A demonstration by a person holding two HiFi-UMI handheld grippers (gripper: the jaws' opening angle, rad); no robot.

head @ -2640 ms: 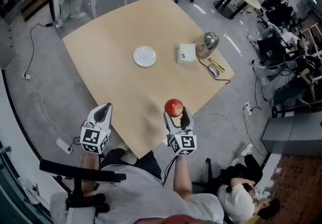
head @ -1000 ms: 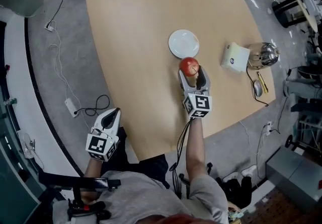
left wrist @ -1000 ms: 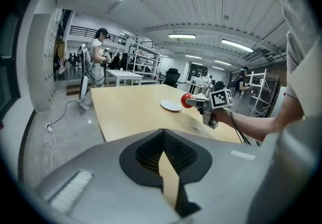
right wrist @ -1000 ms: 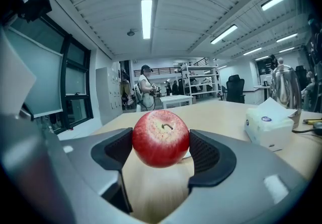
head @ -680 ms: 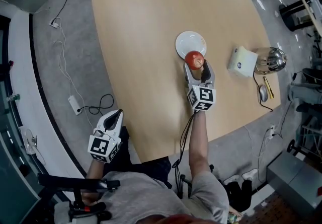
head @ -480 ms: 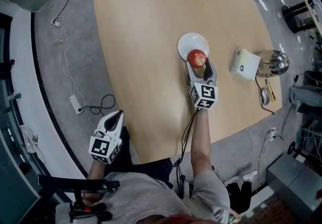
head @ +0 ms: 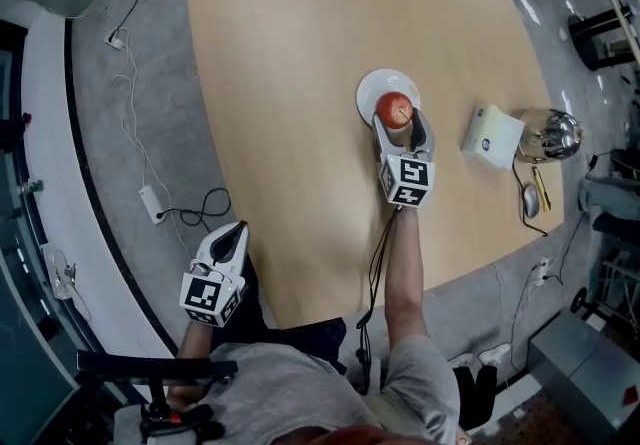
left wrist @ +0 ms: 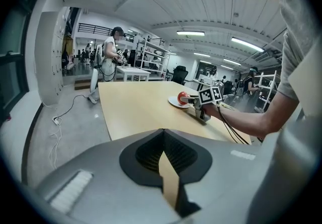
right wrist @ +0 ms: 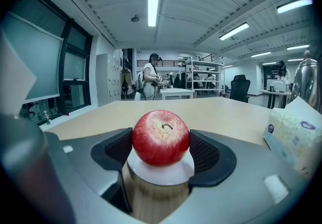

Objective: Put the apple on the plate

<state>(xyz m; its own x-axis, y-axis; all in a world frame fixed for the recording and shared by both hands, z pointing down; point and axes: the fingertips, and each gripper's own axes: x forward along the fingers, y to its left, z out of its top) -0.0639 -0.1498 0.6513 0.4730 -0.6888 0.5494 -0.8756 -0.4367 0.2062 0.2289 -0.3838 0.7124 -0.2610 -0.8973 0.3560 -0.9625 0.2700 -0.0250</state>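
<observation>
A red apple (head: pixel 398 109) sits between the jaws of my right gripper (head: pixel 402 116), which is shut on it, directly over the near part of a small white plate (head: pixel 374 89) in the middle of the wooden table (head: pixel 290 73). The right gripper view shows both pads pressed against the apple (right wrist: pixel 161 137), with the plate (right wrist: pixel 162 172) just beneath it; I cannot tell whether they touch. My left gripper (head: pixel 235 233) hangs off the table's near-left edge, shut and holding nothing. The left gripper view shows its jaws (left wrist: pixel 163 142) closed and the apple (left wrist: pixel 182 97) far off.
A white tissue box (head: pixel 492 137), a shiny metal kettle (head: pixel 557 136), a mouse (head: pixel 531 200) and a yellow pen (head: pixel 541 188) lie at the table's right edge. Cables and a power strip (head: pixel 153 203) trail on the floor at left. A person (left wrist: pixel 108 64) stands by a far table.
My right gripper has carried the apple forward from the table's near edge to over the plate. The left gripper has stayed off the near-left edge.
</observation>
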